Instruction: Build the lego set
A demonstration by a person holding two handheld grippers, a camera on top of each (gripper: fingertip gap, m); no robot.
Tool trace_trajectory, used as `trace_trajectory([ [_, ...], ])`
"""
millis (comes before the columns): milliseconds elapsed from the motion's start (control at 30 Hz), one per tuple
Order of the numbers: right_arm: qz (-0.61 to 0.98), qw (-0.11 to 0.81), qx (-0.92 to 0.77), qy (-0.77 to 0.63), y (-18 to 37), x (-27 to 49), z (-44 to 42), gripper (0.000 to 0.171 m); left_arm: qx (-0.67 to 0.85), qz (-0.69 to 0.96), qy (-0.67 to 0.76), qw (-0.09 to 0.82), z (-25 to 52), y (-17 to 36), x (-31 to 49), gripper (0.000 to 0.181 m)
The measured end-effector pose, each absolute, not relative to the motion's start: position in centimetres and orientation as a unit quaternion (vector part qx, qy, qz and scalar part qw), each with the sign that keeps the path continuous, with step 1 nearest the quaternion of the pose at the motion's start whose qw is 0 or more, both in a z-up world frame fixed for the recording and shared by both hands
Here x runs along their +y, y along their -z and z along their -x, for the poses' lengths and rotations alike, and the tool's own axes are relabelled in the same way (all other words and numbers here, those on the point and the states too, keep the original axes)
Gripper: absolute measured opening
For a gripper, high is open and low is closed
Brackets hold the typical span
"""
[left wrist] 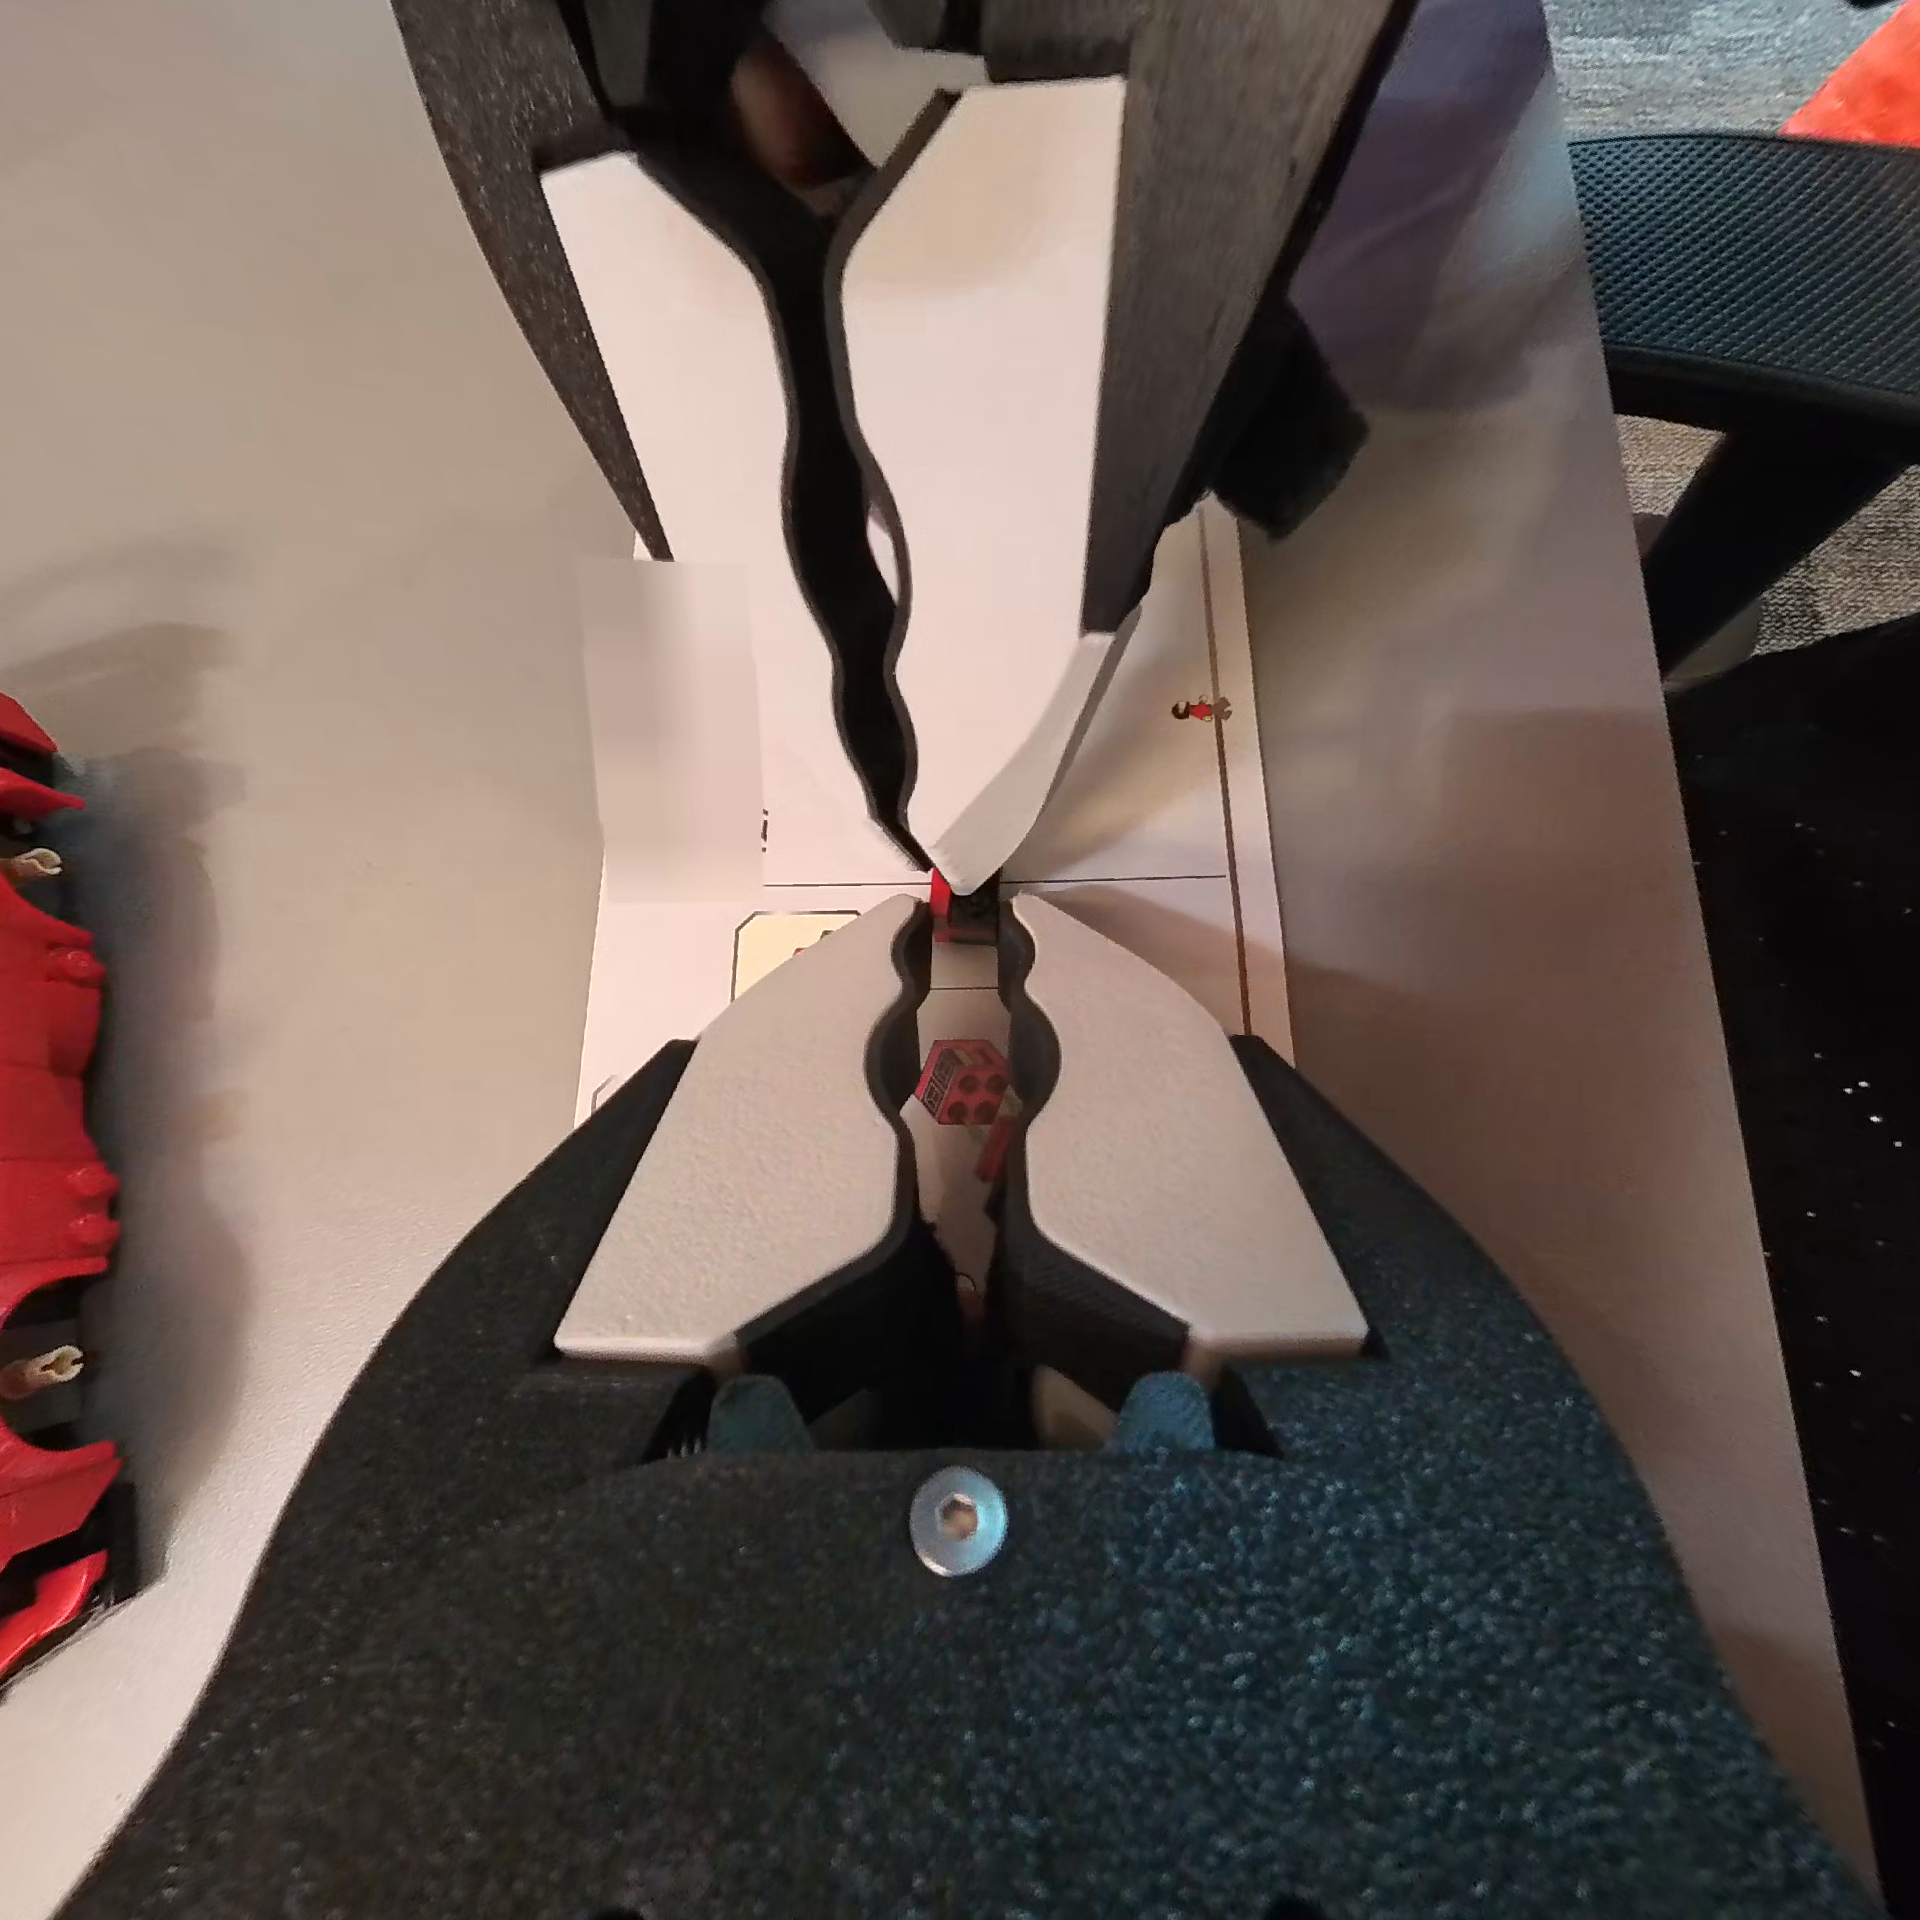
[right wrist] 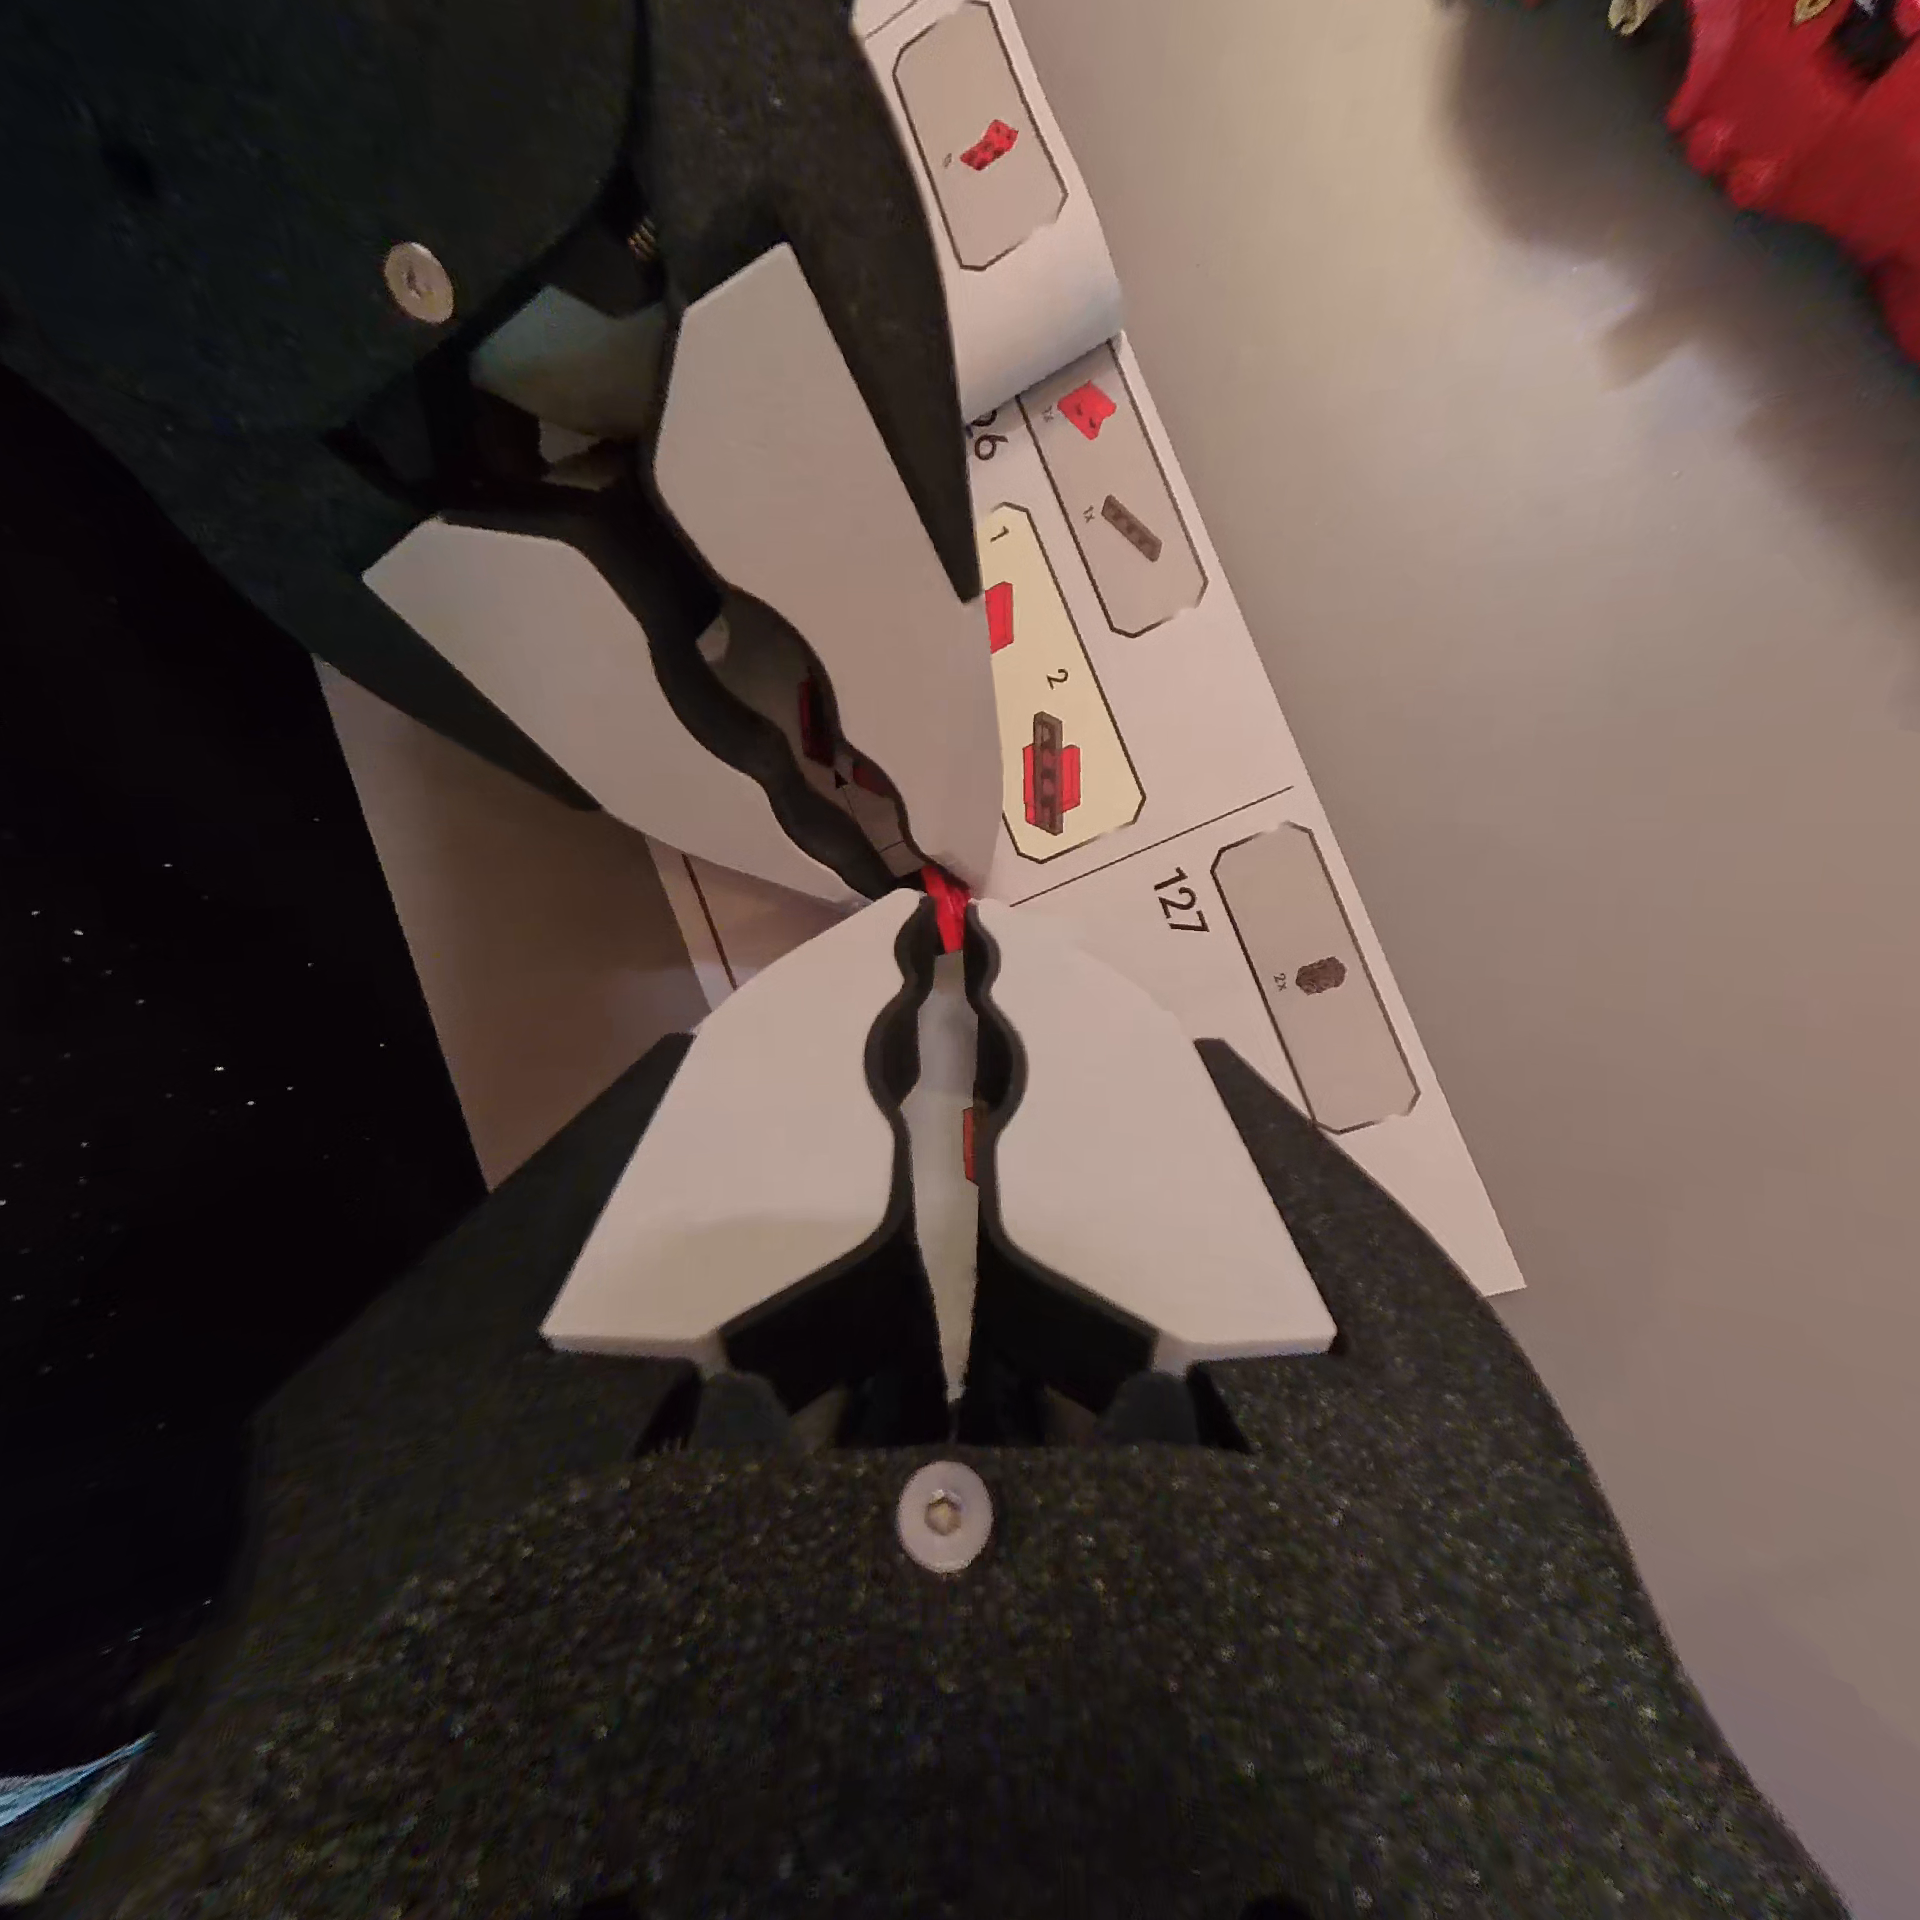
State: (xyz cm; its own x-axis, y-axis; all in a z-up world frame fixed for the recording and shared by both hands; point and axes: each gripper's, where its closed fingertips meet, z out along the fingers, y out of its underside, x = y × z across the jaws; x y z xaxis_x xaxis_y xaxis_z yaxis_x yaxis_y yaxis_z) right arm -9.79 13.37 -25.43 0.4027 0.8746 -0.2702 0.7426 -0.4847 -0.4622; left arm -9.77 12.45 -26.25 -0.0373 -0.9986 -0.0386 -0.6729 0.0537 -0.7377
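Observation:
My left gripper (left wrist: 961, 920) is shut on a small red and black lego piece (left wrist: 968, 916), held just above the open instruction booklet (left wrist: 1164, 831). My right gripper (left wrist: 930, 857) reaches in from the top of the left wrist view, tip to tip with it. In the right wrist view my right gripper (right wrist: 945, 920) is shut on a small red lego piece (right wrist: 943, 900), and my left gripper (right wrist: 914, 857) comes in from the upper left and meets it. The pieces touch at the tips; I cannot tell whether they are joined.
The booklet (right wrist: 1195, 790) lies on the white table (left wrist: 312, 520). A large red lego model (left wrist: 47, 1143) sits at the left edge and also shows in the right wrist view (right wrist: 1818, 156). A black mesh chair (left wrist: 1766, 260) stands beyond the table's edge, over dark floor (right wrist: 156, 935). Left and right tips are no more than a few centimetres apart. Left tips and right tips are each some 15 centimeters from the large red lego model (left wrist: 47, 1143). The right camera catches it too, in the right wrist view (right wrist: 1796, 180).

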Motion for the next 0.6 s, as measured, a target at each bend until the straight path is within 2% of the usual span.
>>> trace_trajectory([
  [267, 0.823, 0.125, -0.531, -0.159, 25.4, 13.3, 9.7, 0.005, 0.664, 0.629, 0.278, 0.291, 9.8, 26.3, 12.4, 0.012],
  [367, 0.819, 0.130, -0.533, -0.170, 25.4, 13.3, 9.8, 0.005, 0.664, 0.630, 0.279, 0.290, 9.8, 26.2, 12.5, 0.012],
  [500, 0.825, 0.132, -0.479, -0.270, 24.9, 13.8, 9.5, 0.012, 0.664, 0.630, 0.282, 0.288, 9.9, 26.2, 12.5, 0.012],
  [600, 0.829, 0.156, -0.465, -0.267, 24.1, 14.6, 8.6, 0.013, 0.664, 0.630, 0.281, 0.288, 9.8, 26.3, 12.5, 0.012],
])
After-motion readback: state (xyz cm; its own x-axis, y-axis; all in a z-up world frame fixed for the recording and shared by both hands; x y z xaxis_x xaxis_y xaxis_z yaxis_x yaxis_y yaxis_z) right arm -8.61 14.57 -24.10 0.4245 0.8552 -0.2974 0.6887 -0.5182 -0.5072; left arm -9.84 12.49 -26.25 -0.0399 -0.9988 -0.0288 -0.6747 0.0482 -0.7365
